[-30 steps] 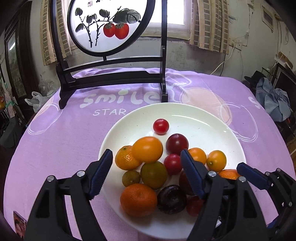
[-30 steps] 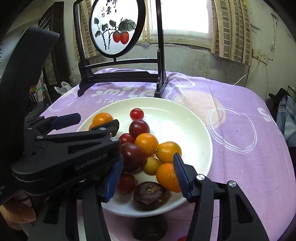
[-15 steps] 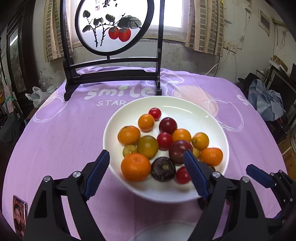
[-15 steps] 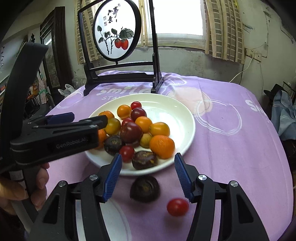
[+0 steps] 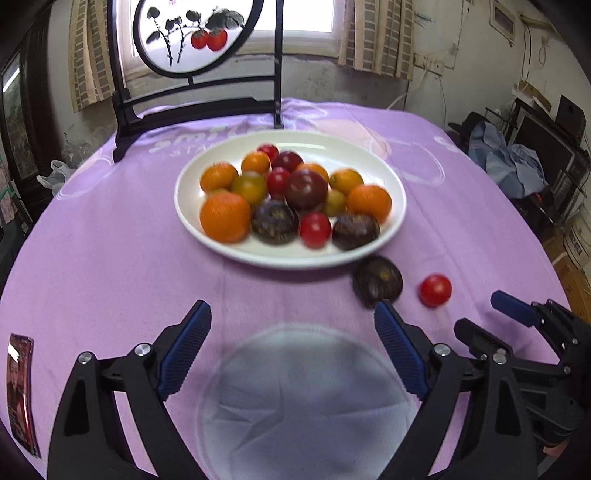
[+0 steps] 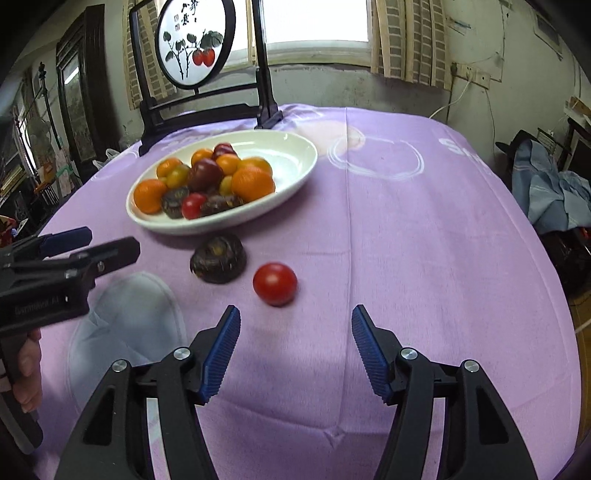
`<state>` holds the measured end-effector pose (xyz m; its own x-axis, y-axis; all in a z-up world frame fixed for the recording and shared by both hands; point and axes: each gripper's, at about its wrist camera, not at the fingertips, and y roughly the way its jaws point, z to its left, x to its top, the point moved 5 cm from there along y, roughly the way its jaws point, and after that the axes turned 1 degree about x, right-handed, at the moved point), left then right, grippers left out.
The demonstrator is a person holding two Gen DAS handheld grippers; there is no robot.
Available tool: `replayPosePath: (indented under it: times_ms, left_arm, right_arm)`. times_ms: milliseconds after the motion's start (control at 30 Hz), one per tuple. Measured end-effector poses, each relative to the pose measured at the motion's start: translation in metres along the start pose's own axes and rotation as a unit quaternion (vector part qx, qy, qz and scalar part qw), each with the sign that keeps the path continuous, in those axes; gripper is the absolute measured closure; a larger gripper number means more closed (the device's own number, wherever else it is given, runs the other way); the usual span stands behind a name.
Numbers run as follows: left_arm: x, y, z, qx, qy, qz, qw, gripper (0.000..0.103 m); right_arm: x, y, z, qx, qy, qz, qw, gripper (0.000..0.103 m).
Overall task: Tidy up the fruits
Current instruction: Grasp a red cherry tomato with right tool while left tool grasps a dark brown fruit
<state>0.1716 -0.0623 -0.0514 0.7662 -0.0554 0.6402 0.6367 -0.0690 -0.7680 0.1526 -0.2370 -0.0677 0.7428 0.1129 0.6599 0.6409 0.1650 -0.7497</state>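
Observation:
A white plate holds several oranges, red tomatoes and dark purple fruits; it also shows in the right wrist view. A dark purple fruit and a red tomato lie loose on the purple cloth, near the plate's front right. My left gripper is open and empty, well short of the plate, over a clear round plate. My right gripper is open and empty, just short of the loose tomato.
A black stand with a round fruit painting rises behind the plate. A small photo card lies at the table's left edge. Clothes and boxes sit off the table to the right.
Both grippers have pulled back from over the plate toward the table's near edge. The loose purple fruit, loose tomato and clear plate have come into view. Both stay open.

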Motion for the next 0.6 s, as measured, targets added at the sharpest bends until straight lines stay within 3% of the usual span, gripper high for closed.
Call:
replayPosePath:
  times_ms: [400, 500, 567, 600]
  left_arm:
    - [-0.006, 0.013, 0.006, -0.005, 0.012, 0.001, 0.9999, 0.015]
    - [-0.008, 0.015, 0.004, -0.014, 0.017, 0.008, 0.9997, 0.015]
    - [-0.009, 0.017, 0.003, -0.014, 0.018, 0.011, 0.9997, 0.015]
    - [-0.01, 0.018, 0.003, -0.013, 0.018, 0.012, 0.9997, 0.015]
  right_arm:
    - [0.004, 0.03, 0.01, -0.014, -0.009, 0.027, 0.999, 0.047]
    - [0.014, 0.038, 0.007, -0.021, 0.006, 0.024, 0.999, 0.056]
    - [0.018, 0.041, 0.009, -0.013, 0.009, 0.022, 1.0, 0.072]
    - [0.019, 0.041, 0.011, -0.012, 0.008, 0.022, 1.0, 0.073]
